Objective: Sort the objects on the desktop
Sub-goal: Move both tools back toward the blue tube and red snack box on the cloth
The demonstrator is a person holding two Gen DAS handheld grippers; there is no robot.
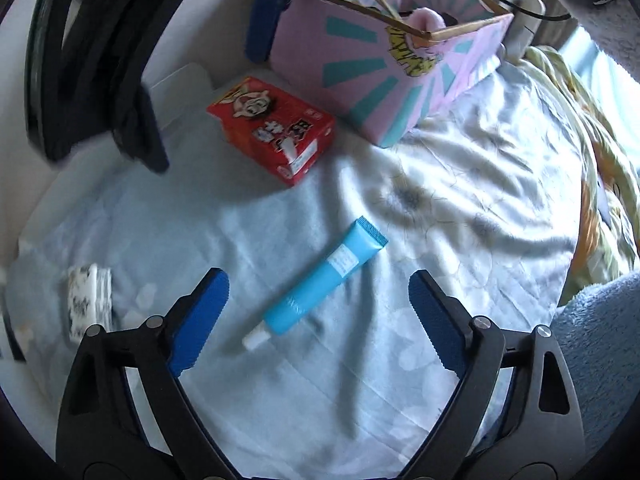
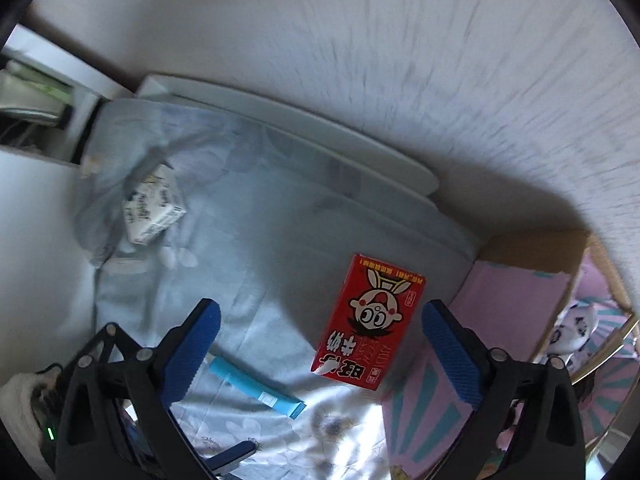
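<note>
A light blue tube [image 1: 320, 278] with a white cap lies on the pale blue bedsheet, just ahead of my open, empty left gripper [image 1: 318, 310]. A red milk carton [image 1: 272, 128] with a cartoon face lies beyond it, next to an open pink and teal cardboard box [image 1: 360, 68]. My right gripper [image 2: 320, 344] is open and empty above the sheet, with the red carton [image 2: 370, 322] between and beyond its fingers and the tube [image 2: 256, 390] low left of centre. The pink box [image 2: 516, 304] is at its right. A small white patterned box [image 1: 88, 300] lies far left; it also shows in the right wrist view [image 2: 154, 208].
The right gripper's black body [image 1: 92, 60] hangs at upper left in the left wrist view. A white wall [image 2: 360, 60] and white boards [image 2: 300, 124] bound the bed's far side. A yellow quilt [image 1: 592, 184] and blue fleece [image 1: 600, 340] lie to the right.
</note>
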